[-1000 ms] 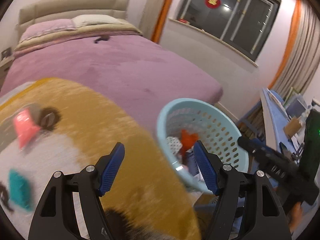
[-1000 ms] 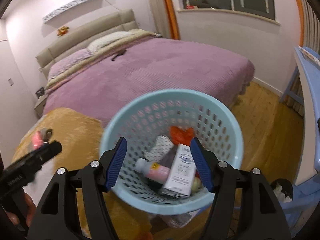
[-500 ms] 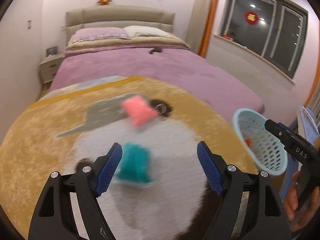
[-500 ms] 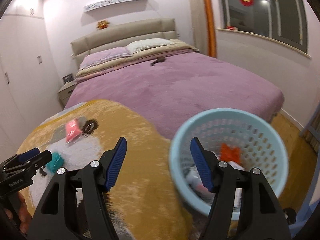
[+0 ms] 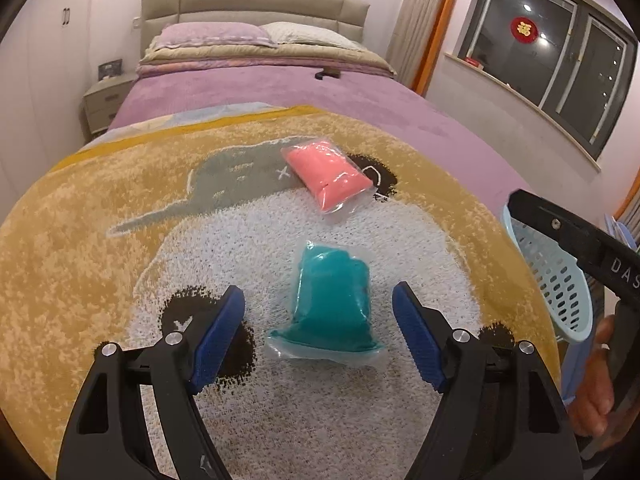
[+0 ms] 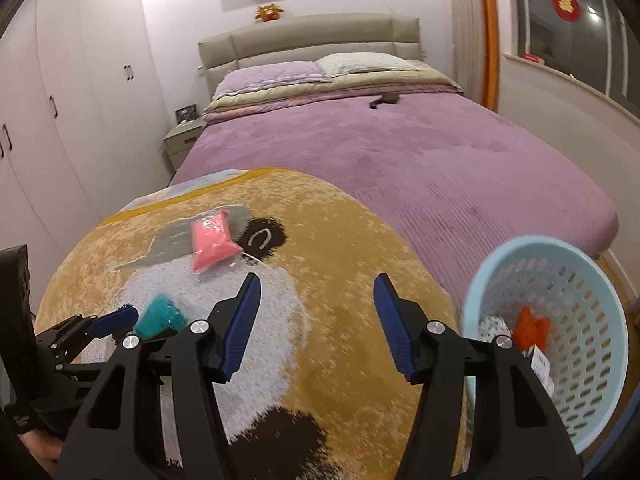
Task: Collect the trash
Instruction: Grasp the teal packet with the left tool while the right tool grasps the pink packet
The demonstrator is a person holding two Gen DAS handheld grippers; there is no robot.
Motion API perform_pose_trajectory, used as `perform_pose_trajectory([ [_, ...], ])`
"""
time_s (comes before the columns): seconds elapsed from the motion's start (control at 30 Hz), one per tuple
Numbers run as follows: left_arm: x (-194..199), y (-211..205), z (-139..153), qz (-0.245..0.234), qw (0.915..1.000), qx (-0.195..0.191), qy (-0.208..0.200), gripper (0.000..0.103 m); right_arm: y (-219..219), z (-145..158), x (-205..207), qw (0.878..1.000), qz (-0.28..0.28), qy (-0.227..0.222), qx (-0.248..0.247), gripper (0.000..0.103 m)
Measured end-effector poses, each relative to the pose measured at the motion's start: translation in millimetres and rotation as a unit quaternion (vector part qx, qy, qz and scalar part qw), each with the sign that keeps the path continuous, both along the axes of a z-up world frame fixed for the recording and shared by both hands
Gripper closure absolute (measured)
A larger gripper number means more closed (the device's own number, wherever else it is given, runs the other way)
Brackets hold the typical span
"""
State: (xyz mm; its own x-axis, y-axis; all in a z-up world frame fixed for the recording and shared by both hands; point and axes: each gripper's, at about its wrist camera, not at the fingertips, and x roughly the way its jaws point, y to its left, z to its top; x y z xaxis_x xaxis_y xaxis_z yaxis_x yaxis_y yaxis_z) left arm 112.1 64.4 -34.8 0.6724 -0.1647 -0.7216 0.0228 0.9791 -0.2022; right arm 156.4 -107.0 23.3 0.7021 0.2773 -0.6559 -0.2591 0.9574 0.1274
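- The left gripper [image 5: 318, 334] is spread wide with nothing held, the teal packet [image 5: 334, 306] lying on the rug [image 5: 80, 240] between its fingers.
- The right gripper [image 6: 316, 322] gapes wide, empty.
- A pink packet [image 5: 329, 174] lies farther off; the blue basket [image 6: 592, 360] stands right.

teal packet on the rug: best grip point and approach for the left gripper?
Grip the teal packet across its bulging middle, coming straight down. It lies flat on the rug, already between the open left gripper fingers; its thin sealed edges probably offer little purchase.
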Motion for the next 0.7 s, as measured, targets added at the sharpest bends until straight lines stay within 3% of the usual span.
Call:
perform_pose_trajectory([
  [0.13,0,2,-1,0.005,1.0000,0.000,0.002,0.034,15,-2,9,1.000,0.025,0.004,-0.005,0.048],
  [0.2,0,2,-1,0.006,1.0000,0.000,0.001,0.047,22,-3,16,0.999,0.038,0.010,-0.005,0.048],
  [0.23,-1,2,-2,0.004,1.0000,-0.001,0.002,0.058,24,-4,19,0.999,0.042,0.012,-0.004,0.048],
  [0.4,-8,18,4,0.044,0.9987,-0.016,-0.023,0.059,42,-9,41,0.998,0.050,0.041,-0.006,0.048],
  [0.53,-14,30,9,0.099,0.9939,0.030,-0.039,0.059,62,-14,54,0.995,0.076,0.058,0.013,0.048],
  [0.7,-9,38,10,0.102,0.9941,0.023,-0.030,0.059,93,-27,67,0.994,0.094,0.063,-0.008,0.047],
])
